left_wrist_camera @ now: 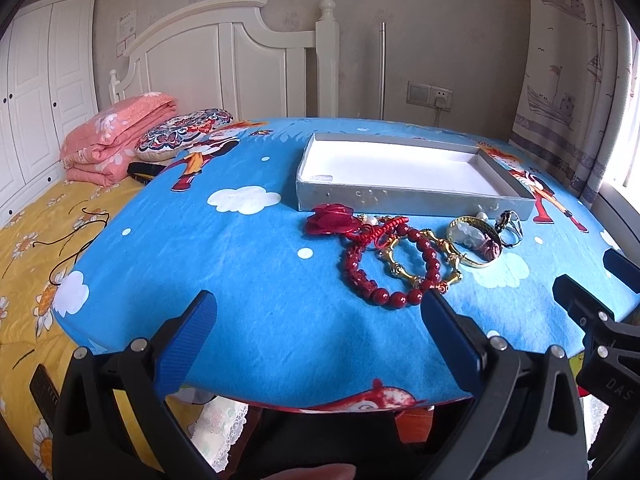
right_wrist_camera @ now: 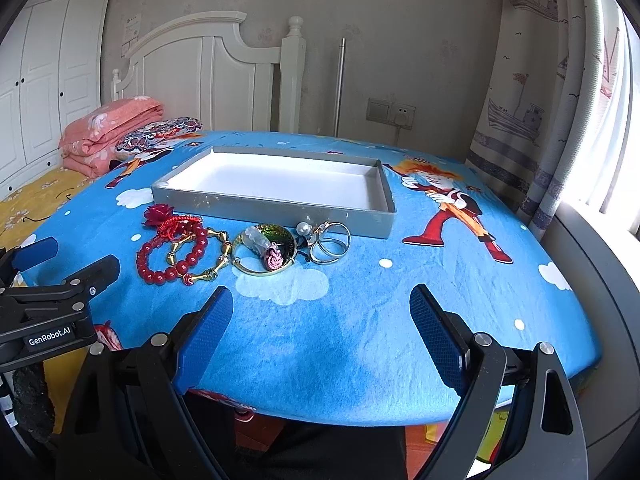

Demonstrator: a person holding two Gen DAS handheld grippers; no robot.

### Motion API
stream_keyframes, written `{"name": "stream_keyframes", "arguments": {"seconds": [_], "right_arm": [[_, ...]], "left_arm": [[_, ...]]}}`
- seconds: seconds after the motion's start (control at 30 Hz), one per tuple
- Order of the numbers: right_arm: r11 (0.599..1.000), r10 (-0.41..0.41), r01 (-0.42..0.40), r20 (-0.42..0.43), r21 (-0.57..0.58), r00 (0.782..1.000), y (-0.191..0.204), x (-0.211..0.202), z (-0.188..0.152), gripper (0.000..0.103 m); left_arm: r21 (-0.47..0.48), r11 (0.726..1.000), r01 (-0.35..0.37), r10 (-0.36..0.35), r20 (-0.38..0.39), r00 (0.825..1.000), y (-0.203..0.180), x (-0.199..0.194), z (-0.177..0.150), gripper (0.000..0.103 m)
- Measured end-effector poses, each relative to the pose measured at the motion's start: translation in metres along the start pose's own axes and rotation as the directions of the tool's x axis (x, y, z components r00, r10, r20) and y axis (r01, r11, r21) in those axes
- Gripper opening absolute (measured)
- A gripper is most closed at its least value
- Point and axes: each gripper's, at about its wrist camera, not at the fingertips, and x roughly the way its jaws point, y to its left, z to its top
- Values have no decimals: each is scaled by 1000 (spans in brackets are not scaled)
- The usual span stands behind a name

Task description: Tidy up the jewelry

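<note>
Bedroom: white wardrobe (left_wrist_camera: 36,92), white headboard (left_wrist_camera: 224,68), a yellow-quilted bed (left_wrist_camera: 28,240) at left, a ship-print curtain (right_wrist_camera: 532,92) at right.
Table: blue cartoon cloth (left_wrist_camera: 248,280) covers it; both grippers hang over the near edge.
Bedding: folded pink quilt (left_wrist_camera: 116,136) and patterned cushion (left_wrist_camera: 184,132) lie on the bed beyond the table.
Box: shallow grey tray (right_wrist_camera: 272,210) with white floor, nothing in it, set toward the table's far side.
Left gripper (left_wrist_camera: 320,316): blue-padded fingers (left_wrist_camera: 188,336) spread wide, holding nothing, its right finger tip just in front of the red beads.
Right gripper (right_wrist_camera: 322,312): fingers (right_wrist_camera: 436,332) wide apart, empty, over bare cloth near the front edge.
Jewelry: all on the cloth in a cluster just before the box's front wall.
Red bead bracelet (left_wrist_camera: 384,268): leftmost, overlapping a gold bangle (right_wrist_camera: 208,256).
Red rose charm (left_wrist_camera: 328,218): behind the beads, on a red cord.
Pendant (right_wrist_camera: 268,250): round, gold-rimmed, mid-cluster, details unclear.
Rings (right_wrist_camera: 330,244): silver, rightmost, with a pearl (right_wrist_camera: 303,228) just beside them.
</note>
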Motion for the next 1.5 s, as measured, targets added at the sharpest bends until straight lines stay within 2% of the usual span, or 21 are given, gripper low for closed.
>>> {"name": "stream_keyframes", "arguments": {"seconds": [0.9, 1.5], "right_arm": [[999, 22, -21, -36, 35, 999, -6, 8, 0, 85], [999, 23, -21, -66, 40, 998, -8, 14, 0, 85]], "left_arm": [[10, 1000, 3, -3, -24, 1000, -2, 5, -1, 99], [41, 999, 30, -30, -22, 999, -8, 2, 1, 99]]}}
